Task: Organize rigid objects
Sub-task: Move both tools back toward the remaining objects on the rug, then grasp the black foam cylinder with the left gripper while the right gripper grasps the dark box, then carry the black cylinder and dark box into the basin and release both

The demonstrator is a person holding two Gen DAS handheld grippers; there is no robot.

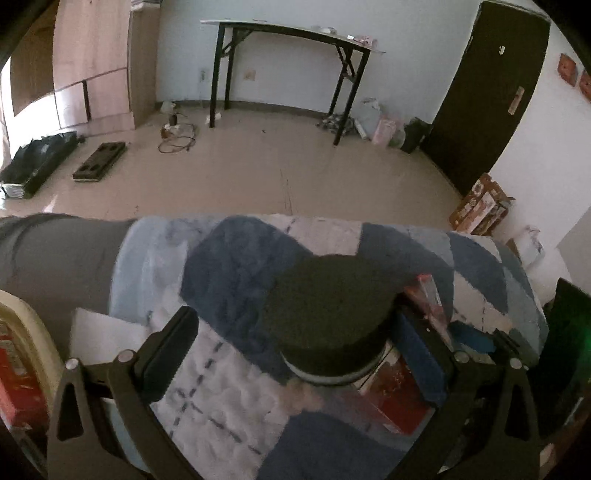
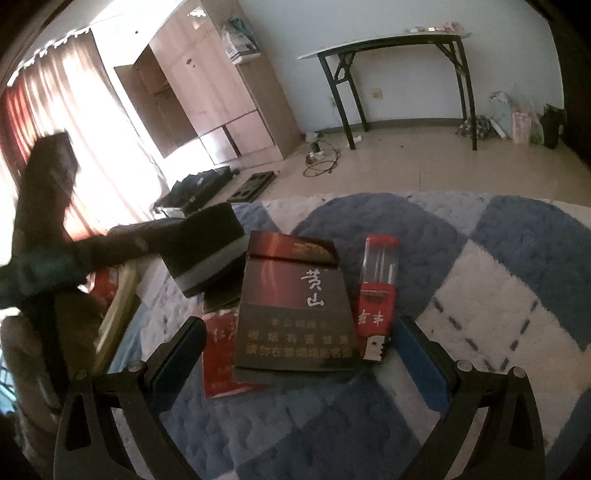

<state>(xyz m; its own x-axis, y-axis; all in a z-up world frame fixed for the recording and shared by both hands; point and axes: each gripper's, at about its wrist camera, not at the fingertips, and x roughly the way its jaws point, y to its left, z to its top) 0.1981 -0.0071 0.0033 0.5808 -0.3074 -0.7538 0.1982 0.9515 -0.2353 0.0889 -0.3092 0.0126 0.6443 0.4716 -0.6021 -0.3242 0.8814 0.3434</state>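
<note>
A black box with a pale band (image 1: 328, 314) stands between the wide-apart fingers of my open left gripper (image 1: 295, 314), close to the right finger and clear of the left one. In the right wrist view this box (image 2: 207, 251) sits tilted at the tip of the left gripper (image 2: 122, 240). My right gripper (image 2: 301, 323) is open around a dark cigarette carton (image 2: 295, 306), which lies on a red box (image 2: 221, 354). A red and clear lighter case (image 2: 376, 291) lies beside the carton. The left view shows the case (image 1: 424, 291) and red box (image 1: 395, 406) partly hidden.
Everything lies on a blue and white checked blanket (image 2: 498, 295). A cream basket (image 1: 22, 332) holding red items stands at the left, next to a white sheet (image 1: 107, 332). Beyond are open floor, a black folding table (image 1: 288, 33), a wardrobe (image 2: 207, 92) and a dark door (image 1: 491, 92).
</note>
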